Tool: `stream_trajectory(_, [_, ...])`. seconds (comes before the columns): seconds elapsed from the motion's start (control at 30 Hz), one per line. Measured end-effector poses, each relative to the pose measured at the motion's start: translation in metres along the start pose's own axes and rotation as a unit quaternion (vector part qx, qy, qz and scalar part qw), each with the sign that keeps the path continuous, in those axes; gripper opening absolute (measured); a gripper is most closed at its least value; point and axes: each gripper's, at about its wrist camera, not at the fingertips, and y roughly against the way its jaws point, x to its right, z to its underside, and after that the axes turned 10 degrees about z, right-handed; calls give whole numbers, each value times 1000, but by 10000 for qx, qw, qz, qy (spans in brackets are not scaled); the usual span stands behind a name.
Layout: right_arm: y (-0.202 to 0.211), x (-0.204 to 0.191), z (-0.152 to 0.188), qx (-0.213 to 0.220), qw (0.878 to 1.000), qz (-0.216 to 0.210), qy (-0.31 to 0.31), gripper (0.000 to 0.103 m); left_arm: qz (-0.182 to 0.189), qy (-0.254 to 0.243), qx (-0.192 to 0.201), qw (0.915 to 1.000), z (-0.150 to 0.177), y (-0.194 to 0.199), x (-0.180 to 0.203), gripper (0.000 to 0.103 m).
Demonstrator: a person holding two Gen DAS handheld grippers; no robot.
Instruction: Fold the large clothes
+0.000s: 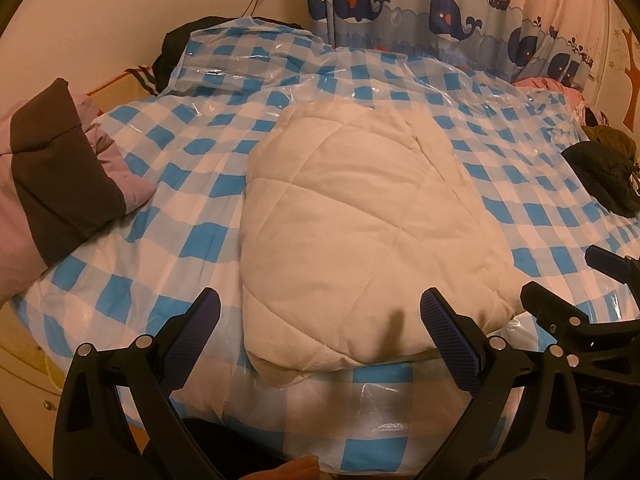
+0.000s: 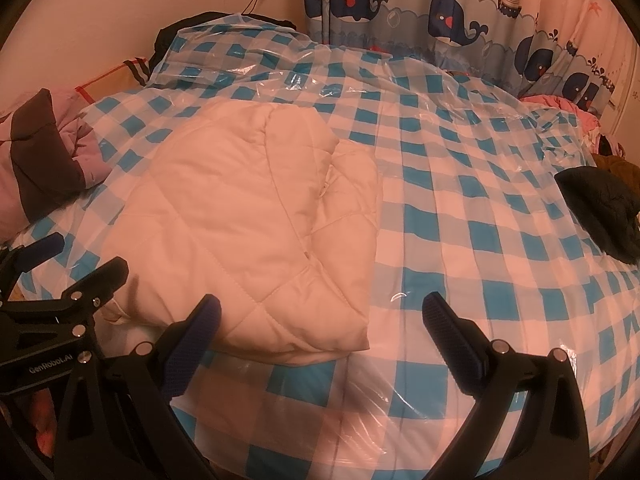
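left claw wide apart, empty | right claw wide apart, empty | cream quilted garment folded on bed | left claw's body reads "GenRobot.AI"

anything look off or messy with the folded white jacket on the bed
Slightly. In the right wrist view the white quilted jacket is not squared up: a folded layer sticks out along its right side. It lies on the checked plastic sheet. Both grippers, left and right, are open and empty.

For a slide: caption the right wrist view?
Open right gripper hovers over a folded white quilted garment on a checked plastic sheet.
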Motion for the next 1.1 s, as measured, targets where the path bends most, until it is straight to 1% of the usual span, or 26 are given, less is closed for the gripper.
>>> stream_trajectory(1.1, [1, 0, 1, -7, 10000, -5, -18, 97, -9, 28, 11, 10000, -2, -1, 0, 96])
